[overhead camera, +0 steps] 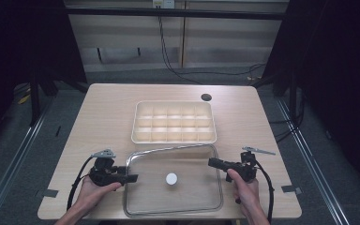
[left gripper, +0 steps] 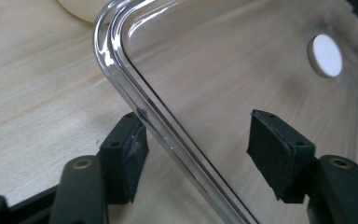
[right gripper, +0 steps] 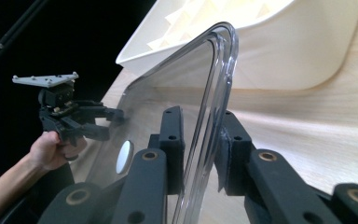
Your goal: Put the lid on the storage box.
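Observation:
A clear rectangular lid (overhead camera: 146, 164) with a white round knob (overhead camera: 171, 178) lies on the wooden table near its front edge. My left gripper (overhead camera: 132, 178) stands at the lid's left side. In the left gripper view the lid's rim (left gripper: 135, 93) runs between the jaws of the left gripper (left gripper: 200, 144), which stand wide apart and open; the knob (left gripper: 325, 55) lies beyond. My right gripper (overhead camera: 212, 162) is at the lid's right side. In the right gripper view the right gripper (right gripper: 203, 149) has its pads shut on the lid's rim (right gripper: 219, 70).
A white tray (overhead camera: 173, 140) with several compartments sits just behind the lid, mid-table. A dark round hole (overhead camera: 206, 97) marks the tabletop behind the tray. Bare wood lies left and right of the tray. The right gripper view shows the other hand and left gripper (right gripper: 116, 121) across the lid.

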The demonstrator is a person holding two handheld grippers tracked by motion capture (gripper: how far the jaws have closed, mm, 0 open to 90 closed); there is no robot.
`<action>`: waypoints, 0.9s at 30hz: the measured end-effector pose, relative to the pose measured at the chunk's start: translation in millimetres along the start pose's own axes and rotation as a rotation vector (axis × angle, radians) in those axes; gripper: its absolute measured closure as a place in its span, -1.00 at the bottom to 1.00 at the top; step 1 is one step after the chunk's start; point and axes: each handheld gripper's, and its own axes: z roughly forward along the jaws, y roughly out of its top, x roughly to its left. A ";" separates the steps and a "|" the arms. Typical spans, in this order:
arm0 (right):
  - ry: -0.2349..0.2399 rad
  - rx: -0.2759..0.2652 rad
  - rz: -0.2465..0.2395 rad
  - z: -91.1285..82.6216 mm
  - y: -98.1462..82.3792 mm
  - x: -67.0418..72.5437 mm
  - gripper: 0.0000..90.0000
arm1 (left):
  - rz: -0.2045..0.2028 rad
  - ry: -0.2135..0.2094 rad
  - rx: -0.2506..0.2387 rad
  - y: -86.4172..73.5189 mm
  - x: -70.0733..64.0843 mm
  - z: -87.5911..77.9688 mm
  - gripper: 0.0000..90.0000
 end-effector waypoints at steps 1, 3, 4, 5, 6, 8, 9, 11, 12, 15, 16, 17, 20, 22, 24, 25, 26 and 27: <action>-0.005 -0.001 0.002 -0.3 -0.1 -0.4 0.66 | -0.003 -0.002 0.002 0.2 0.9 -0.5 -0.06; -0.017 0.003 0.007 -0.2 -0.2 -0.7 0.65 | -0.003 0.005 -0.004 0.5 -0.4 -2.5 0.00; -0.019 0.003 0.010 -0.2 -0.2 -0.8 0.64 | -0.004 0.010 -0.015 0.9 -1.6 -4.1 0.02; -0.022 0.002 0.011 -0.3 0.0 -0.9 0.64 | -0.007 0.006 -0.031 1.6 -2.1 -7.1 0.07; -0.022 0.002 0.011 -0.3 0.0 -0.9 0.64 | -0.007 0.006 -0.031 1.6 -2.1 -7.1 0.13; -0.033 -0.002 0.008 -1.4 1.0 -0.7 0.62 | 0.006 0.007 -0.048 4.1 -3.1 -12.7 0.19; -0.035 -0.006 0.007 -1.3 1.0 -0.1 0.61 | 0.006 0.007 -0.048 4.1 -3.1 -12.7 0.19; -0.042 -0.009 0.002 -1.0 1.1 0.6 0.60 | 0.013 0.023 -0.051 5.6 -6.3 -13.4 0.18; -0.045 -0.011 0.003 -0.9 1.0 0.8 0.60 | 0.014 0.032 -0.064 6.9 -7.8 -13.5 0.18; -0.050 -0.012 -0.002 -1.4 1.2 1.6 0.59 | 0.013 0.016 -0.083 8.0 -5.2 -15.9 0.24; -0.050 -0.012 -0.002 -1.4 1.2 1.6 0.59 | 0.013 0.016 -0.083 8.0 -5.2 -15.9 0.26; -0.051 -0.012 -0.003 -1.6 1.3 1.8 0.58 | 0.025 0.010 -0.086 8.9 -4.6 -18.2 0.26; -0.087 -0.003 -0.014 -0.7 1.6 5.2 0.52 | 0.042 0.001 -0.123 11.1 -5.9 -24.9 0.36; -0.128 0.017 -0.051 0.5 2.0 10.4 0.48 | 0.056 0.013 -0.126 13.2 -6.7 -27.7 0.38; -0.127 0.011 -0.049 0.4 2.8 12.6 0.49 | 0.055 0.014 -0.136 14.9 -6.6 -29.0 0.40; -0.127 0.011 -0.049 0.4 2.8 12.6 0.49 | 0.055 0.014 -0.136 14.9 -6.6 -29.0 0.40; -0.128 0.007 -0.050 0.2 4.1 12.9 0.49 | 0.058 0.021 -0.146 16.6 -7.9 -29.5 0.41; -0.129 0.005 -0.048 0.2 4.5 12.9 0.49 | 0.067 0.024 -0.151 18.2 -8.9 -30.6 0.41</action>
